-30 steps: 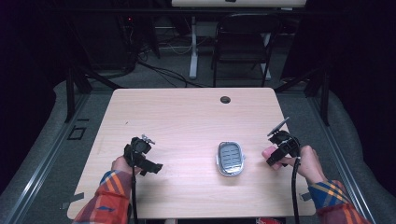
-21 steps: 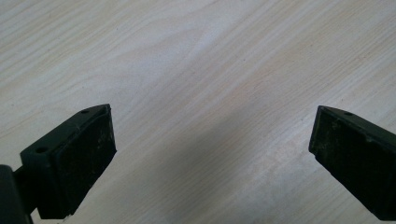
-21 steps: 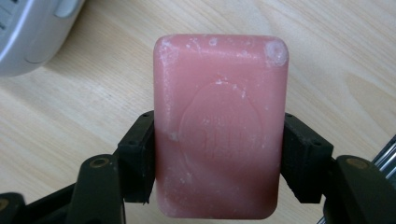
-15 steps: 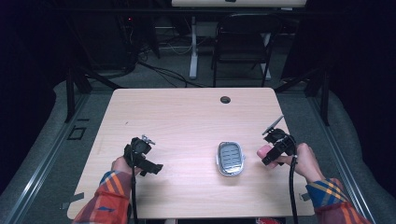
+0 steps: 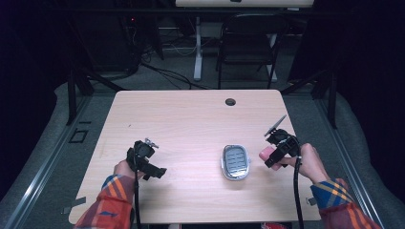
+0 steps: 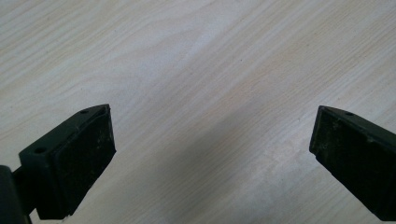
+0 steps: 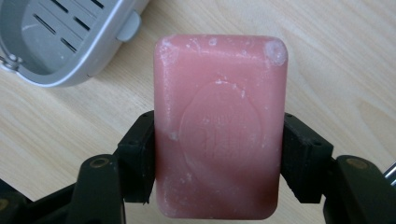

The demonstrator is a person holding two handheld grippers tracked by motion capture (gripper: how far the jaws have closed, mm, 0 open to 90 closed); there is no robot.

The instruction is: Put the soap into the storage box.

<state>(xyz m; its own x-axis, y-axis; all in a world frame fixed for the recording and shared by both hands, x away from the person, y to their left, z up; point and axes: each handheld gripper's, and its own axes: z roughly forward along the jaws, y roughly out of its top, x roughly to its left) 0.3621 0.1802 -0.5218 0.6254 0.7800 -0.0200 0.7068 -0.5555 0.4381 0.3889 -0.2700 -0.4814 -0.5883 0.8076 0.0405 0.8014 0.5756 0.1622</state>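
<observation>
A pink bar of soap (image 7: 219, 123) is clamped between the jaws of my right gripper (image 7: 218, 154), which is shut on it. In the high view that soap (image 5: 265, 153) hangs just right of a grey slotted soap dish (image 5: 235, 161) lying on the wooden table (image 5: 191, 119). The dish's corner (image 7: 60, 37) sits at the upper left of the right gripper view. My left gripper (image 5: 157, 172) rests low over the table's front left, held by a hand in a plaid sleeve. Its jaws stand wide apart over bare wood (image 6: 210, 140), open with nothing between them.
A small round cable hole (image 5: 230, 101) sits near the table's far edge. A dark chair (image 5: 248, 45) and a white desk leg (image 5: 197, 47) stand on the floor beyond the table. Cables trail from both grippers toward the front edge.
My right gripper has drifted left with the soap, closer to the soap dish. The left gripper has stayed where it was.
</observation>
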